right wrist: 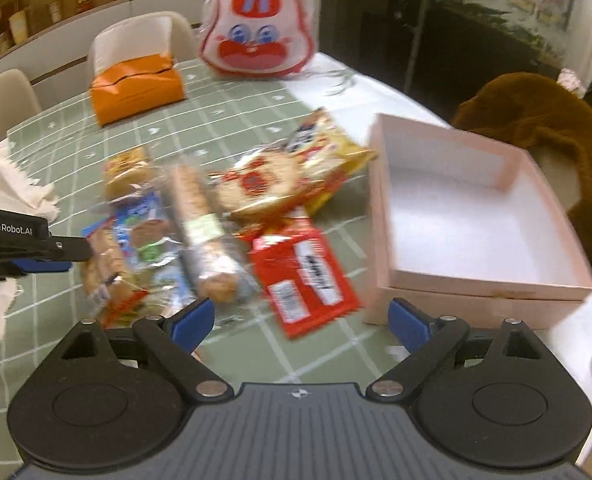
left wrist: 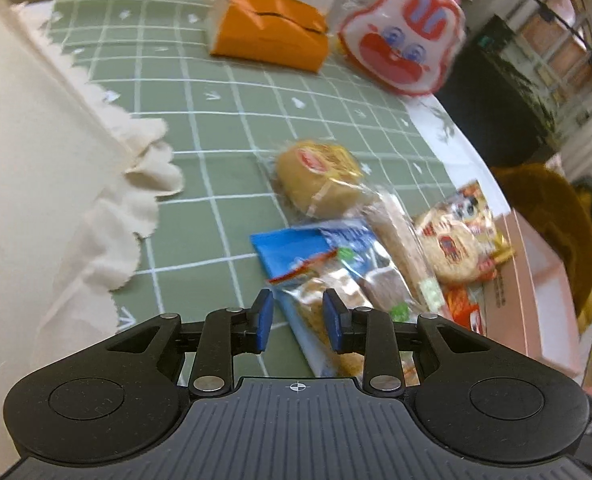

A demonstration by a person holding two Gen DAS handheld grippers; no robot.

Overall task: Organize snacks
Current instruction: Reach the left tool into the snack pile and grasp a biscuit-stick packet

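Several wrapped snacks lie in a pile on the green checked tablecloth (right wrist: pixel 231 120): a red packet (right wrist: pixel 304 276), a round cracker pack (right wrist: pixel 263 184), a long biscuit roll (right wrist: pixel 203 232), a blue packet (right wrist: pixel 143 216) and a bun (right wrist: pixel 129 176). An open pink box (right wrist: pixel 476 292) stands to their right, with nothing in it. My right gripper (right wrist: pixel 302 320) hangs wide open over the red packet's near end, gripping nothing. My left gripper (left wrist: pixel 299 318) is narrowly open just above a clear cookie packet (left wrist: pixel 316 292); its pads do not press on it. From the right wrist the left gripper (right wrist: pixel 55 258) enters at the left edge.
An orange tissue box (right wrist: pixel 135 88) and a rabbit-face bag (right wrist: pixel 255 28) stand at the far side. A cream cloth bag (left wrist: pixel 35 160) fills the left. A brown fuzzy cover (right wrist: pixel 536 120) drapes a chair behind the box. The table edge runs just right of the pink box (left wrist: pixel 528 264).
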